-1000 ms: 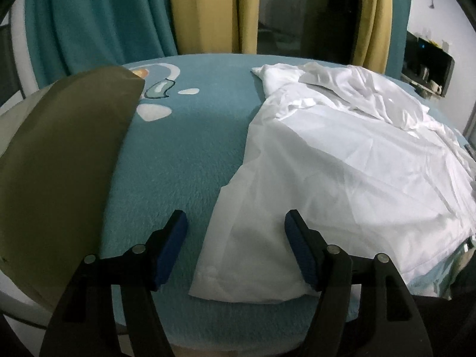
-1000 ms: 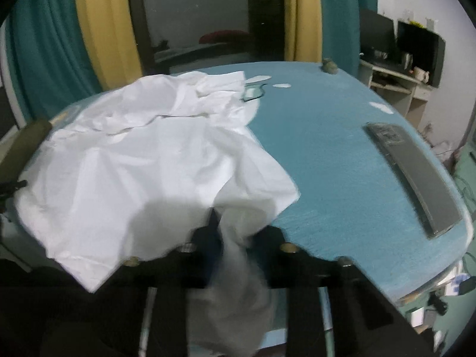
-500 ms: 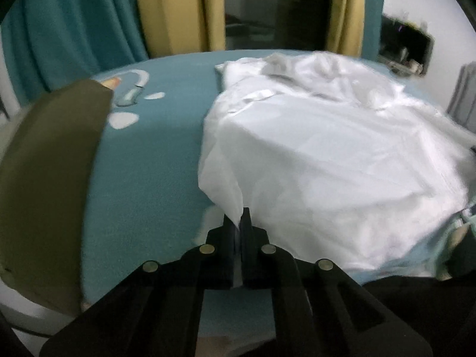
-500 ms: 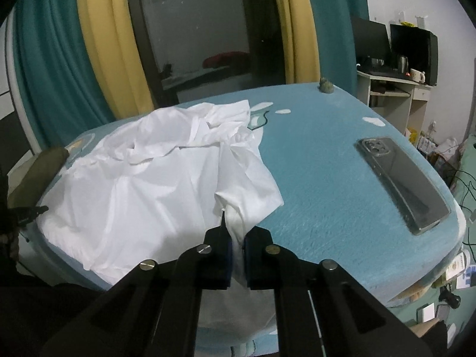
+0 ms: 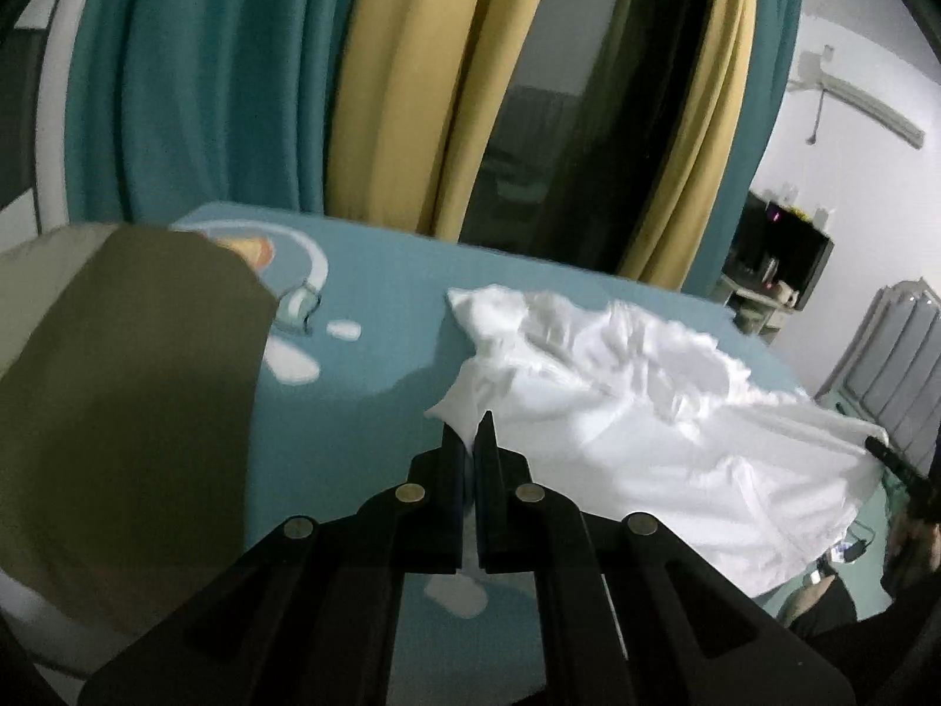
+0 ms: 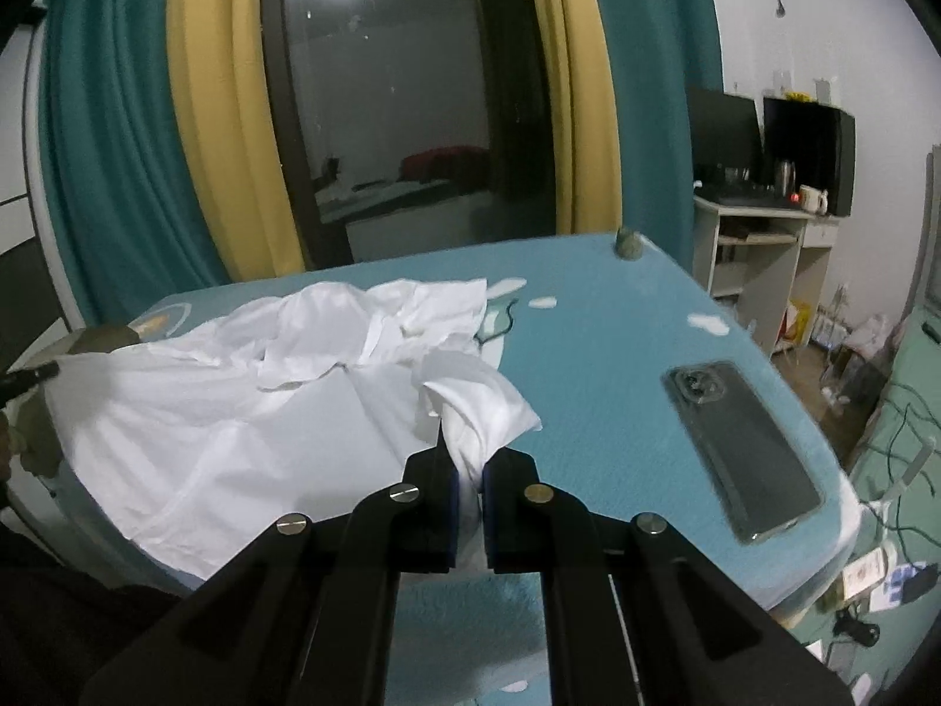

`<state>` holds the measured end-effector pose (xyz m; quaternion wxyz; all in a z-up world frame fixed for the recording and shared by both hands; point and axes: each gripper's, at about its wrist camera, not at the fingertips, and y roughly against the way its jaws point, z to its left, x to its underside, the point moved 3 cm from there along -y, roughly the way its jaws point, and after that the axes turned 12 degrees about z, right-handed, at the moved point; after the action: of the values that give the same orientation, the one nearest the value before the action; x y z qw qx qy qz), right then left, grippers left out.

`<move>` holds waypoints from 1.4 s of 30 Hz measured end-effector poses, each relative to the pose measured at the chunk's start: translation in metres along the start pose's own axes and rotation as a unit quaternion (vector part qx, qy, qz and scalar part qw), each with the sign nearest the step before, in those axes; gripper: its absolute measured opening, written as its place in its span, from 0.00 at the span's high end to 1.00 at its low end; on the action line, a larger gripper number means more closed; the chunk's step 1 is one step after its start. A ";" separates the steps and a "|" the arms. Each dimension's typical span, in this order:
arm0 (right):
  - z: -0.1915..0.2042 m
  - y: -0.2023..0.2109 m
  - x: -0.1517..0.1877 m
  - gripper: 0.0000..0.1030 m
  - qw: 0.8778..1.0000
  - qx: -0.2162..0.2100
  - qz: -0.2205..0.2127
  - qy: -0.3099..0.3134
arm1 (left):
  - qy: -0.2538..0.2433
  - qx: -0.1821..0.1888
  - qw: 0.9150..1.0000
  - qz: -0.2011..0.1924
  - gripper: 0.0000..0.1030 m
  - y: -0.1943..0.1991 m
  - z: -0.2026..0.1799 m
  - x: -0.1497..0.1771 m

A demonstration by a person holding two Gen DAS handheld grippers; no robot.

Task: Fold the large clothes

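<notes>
While both hands are lifting the near edge of the white shirt (image 6: 247, 429) off the teal tabletop (image 6: 606, 412), the left claw (image 5: 469, 441) is pinching one near corner, its jaws pressed together with only a thin fold of cloth between them. The right claw (image 6: 469, 470) is likewise clamped tight on the opposite near corner, with a bunched flap of fabric rising from between its pads. Most of the shirt is lying rumpled across the middle of the tabletop, its collar end crumpled toward the curtains (image 6: 117, 135), while the gripped edge is hanging raised and stretched between the two claws.

Judging by this, the first fold is getting under way: the hem is being picked up so it can be carried over the body of the garment. That next move is calling for both claws to travel together toward the far end, keeping the edge taut and level so the cloth is not sagging or twisting, then lowering it squarely onto the upper part. A phone (image 6: 741, 447) is lying to the right, well apart from the shirt, and an olive cushion (image 5: 123, 400) is sitting at the left, just beside it.
</notes>
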<state>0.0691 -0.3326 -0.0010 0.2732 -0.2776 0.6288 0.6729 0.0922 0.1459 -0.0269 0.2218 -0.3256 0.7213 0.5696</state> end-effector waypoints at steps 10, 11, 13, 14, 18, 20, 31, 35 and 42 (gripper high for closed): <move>-0.012 -0.011 -0.055 0.94 0.998 0.031 -0.051 0.012 | -0.040 0.000 0.997 -0.072 0.97 -0.017 -0.006 -0.087; -0.014 -0.015 -0.066 0.94 0.997 0.039 -0.058 0.013 | -0.040 -0.001 0.997 -0.073 0.97 -0.023 -0.007 -0.096; -0.014 -0.022 -0.082 0.94 0.996 0.052 -0.069 0.018 | -0.042 -0.002 0.996 -0.076 0.97 -0.040 -0.008 -0.115; -0.014 -0.029 -0.095 0.94 0.995 0.056 -0.075 0.021 | -0.044 -0.004 0.996 -0.079 0.97 -0.049 -0.009 -0.125; -0.016 -0.067 -0.142 0.94 0.994 0.068 -0.082 0.025 | -0.028 -0.014 0.997 -0.071 0.97 -0.095 -0.003 -0.164; -0.018 -0.090 -0.162 0.94 0.994 0.075 -0.074 0.024 | -0.018 -0.023 0.998 -0.057 0.97 -0.118 0.002 -0.177; -0.057 -0.227 -0.199 0.94 0.997 0.065 0.033 -0.040 | -0.014 -0.075 0.996 0.039 0.93 -0.255 0.026 -0.220; -0.062 -0.279 -0.191 0.90 0.992 0.040 0.106 -0.049 | 0.009 -0.102 0.993 0.053 0.67 -0.280 0.037 -0.216; -0.078 -0.248 -0.181 0.54 0.988 0.107 0.083 -0.077 | 0.025 -0.127 0.991 0.041 0.47 -0.256 0.055 -0.207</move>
<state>0.3756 -0.3986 -0.0478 0.2924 -0.1410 0.6952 0.6414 0.4164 0.2089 -0.0712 0.1370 -0.3353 0.6609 0.6572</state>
